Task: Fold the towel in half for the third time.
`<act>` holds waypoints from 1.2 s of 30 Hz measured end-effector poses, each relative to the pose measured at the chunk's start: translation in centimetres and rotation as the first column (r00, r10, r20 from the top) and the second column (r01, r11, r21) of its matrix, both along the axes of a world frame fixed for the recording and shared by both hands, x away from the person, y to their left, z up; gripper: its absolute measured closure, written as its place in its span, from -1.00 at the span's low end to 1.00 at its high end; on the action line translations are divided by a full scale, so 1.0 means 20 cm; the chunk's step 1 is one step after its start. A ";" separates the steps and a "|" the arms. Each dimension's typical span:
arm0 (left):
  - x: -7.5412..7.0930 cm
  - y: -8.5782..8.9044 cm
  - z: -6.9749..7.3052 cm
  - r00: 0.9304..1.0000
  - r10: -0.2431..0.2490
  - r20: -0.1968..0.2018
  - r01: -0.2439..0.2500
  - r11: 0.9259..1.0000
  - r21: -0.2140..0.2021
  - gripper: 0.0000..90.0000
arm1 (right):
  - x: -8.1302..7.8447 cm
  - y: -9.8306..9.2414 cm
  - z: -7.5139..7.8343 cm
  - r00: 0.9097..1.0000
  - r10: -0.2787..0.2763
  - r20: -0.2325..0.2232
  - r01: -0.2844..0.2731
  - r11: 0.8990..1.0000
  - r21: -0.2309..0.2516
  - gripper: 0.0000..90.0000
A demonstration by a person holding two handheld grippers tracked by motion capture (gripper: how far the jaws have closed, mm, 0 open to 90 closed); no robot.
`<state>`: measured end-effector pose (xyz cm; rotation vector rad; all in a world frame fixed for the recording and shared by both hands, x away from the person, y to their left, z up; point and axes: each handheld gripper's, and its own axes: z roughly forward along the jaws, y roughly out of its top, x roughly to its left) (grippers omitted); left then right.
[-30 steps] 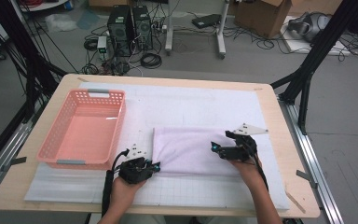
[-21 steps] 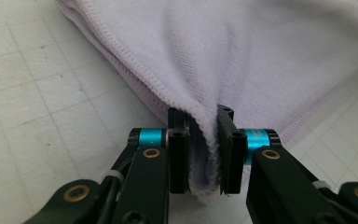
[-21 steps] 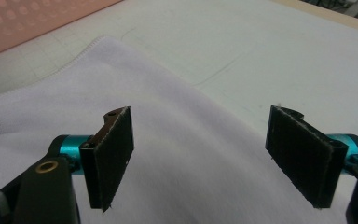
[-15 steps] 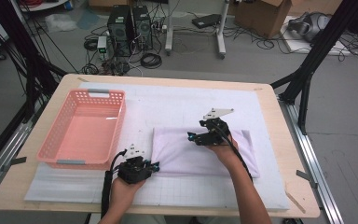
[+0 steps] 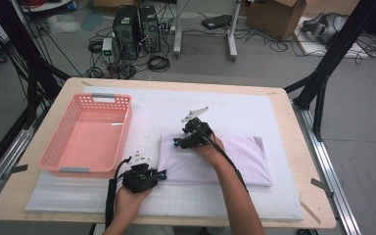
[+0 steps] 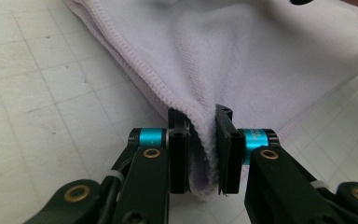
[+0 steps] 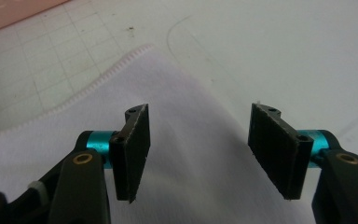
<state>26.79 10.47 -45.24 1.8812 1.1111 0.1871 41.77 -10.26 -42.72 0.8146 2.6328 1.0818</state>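
Towel: folded pale-lilac terry towel (image 5: 215, 159) lies right of centre on the white gridded mat (image 5: 254, 107).
Left gripper (image 5: 162, 174): clamped on the towel's lower-left hem.
Right gripper (image 5: 175, 143): jaws apart, just been closing, above the towel's upper-left corner, nothing pinched.
Basket: empty pink plastic basket (image 5: 68, 161), left of frame.

It was a lab: computer towers (image 5: 138, 25), tangled cables (image 5: 159, 62) and a black frame (image 5: 330, 58) surrounded the worktop (image 5: 284, 105).
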 end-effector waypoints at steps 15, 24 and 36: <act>-0.02 0.05 0.02 1.000 0.019 -0.008 -0.019 1.000 -0.013 0.75 | 0.04 0.18 0.01 0.994 0.106 -0.033 -0.108 0.991 -0.075 0.82; -0.04 0.11 0.15 0.998 0.038 0.052 -0.032 0.995 -0.097 0.76 | 0.03 0.15 0.11 0.994 0.102 0.029 -0.105 0.987 0.123 0.84; 0.03 -0.05 0.31 0.995 -0.053 0.089 0.065 0.988 -0.139 0.75 | 0.01 -0.09 0.26 0.996 0.048 0.082 -0.064 0.974 0.216 0.83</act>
